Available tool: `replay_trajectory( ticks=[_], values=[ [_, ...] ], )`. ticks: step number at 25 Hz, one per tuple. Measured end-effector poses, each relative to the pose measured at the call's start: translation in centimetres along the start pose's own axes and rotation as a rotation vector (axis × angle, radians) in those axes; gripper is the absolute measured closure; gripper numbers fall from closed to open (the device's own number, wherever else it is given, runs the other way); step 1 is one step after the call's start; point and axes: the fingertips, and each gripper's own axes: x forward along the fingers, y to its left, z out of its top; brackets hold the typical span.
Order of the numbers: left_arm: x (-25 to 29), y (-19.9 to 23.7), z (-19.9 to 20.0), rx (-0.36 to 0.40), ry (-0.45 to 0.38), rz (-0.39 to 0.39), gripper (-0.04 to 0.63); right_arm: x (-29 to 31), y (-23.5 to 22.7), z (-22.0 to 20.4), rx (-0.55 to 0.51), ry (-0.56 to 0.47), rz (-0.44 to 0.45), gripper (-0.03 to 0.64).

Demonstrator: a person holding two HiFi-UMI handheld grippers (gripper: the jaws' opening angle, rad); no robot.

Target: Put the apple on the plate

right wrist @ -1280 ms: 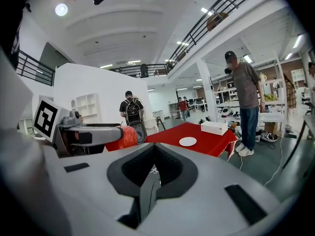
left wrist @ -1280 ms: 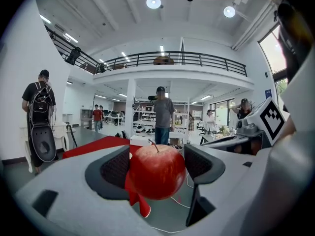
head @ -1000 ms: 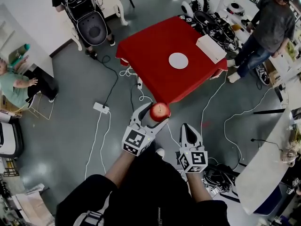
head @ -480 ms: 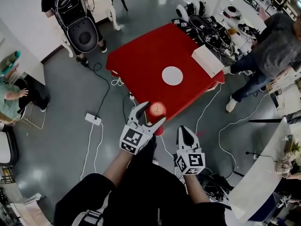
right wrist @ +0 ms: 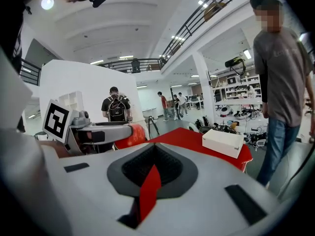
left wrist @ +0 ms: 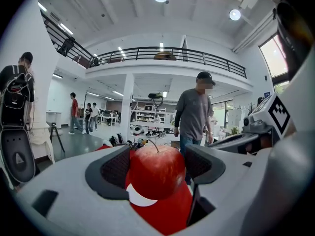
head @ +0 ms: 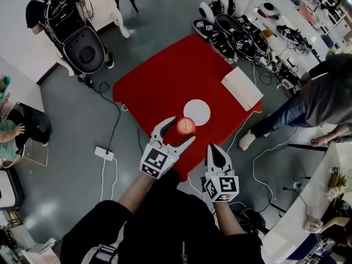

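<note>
Left tool (head: 182, 128) grips apple (head: 186, 125) over red table (head: 165, 81), near plate (head: 200, 109).

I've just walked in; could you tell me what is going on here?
A person holds a claw in each hand. The right claw is shut and empty. The left claw is shut on a red apple above the near edge of the red table, just short of the white plate, which holds nothing yet.

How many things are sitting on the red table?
2: the white plate near the front edge of the red table, and the white box at its right corner. The apple is in the left gripper, not set down.
</note>
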Motion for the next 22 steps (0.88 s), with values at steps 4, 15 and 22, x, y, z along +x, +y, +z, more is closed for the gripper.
replay_trajectory(
  ticks=[4, 15, 22],
  values=[
    [4.1, 3.4, 1.5, 0.029, -0.013, -0.034, 0.249, 4.6, -2.3, 2.7, 0.014, -0.006, -0.032, 0.606],
    [11.8, 5.2, 1.2, 0.021, 0.003, -0.092, 0.249, 8.2, -7.6, 3.7, 0.035, 0.024, -0.081, 0.606],
    [15.6, 5.6, -0.7, 0.030, 0.013, -0.117, 0.249, 9.0, -10.2, 3.0, 0.056, 0.064, -0.098, 0.606]
  ],
)
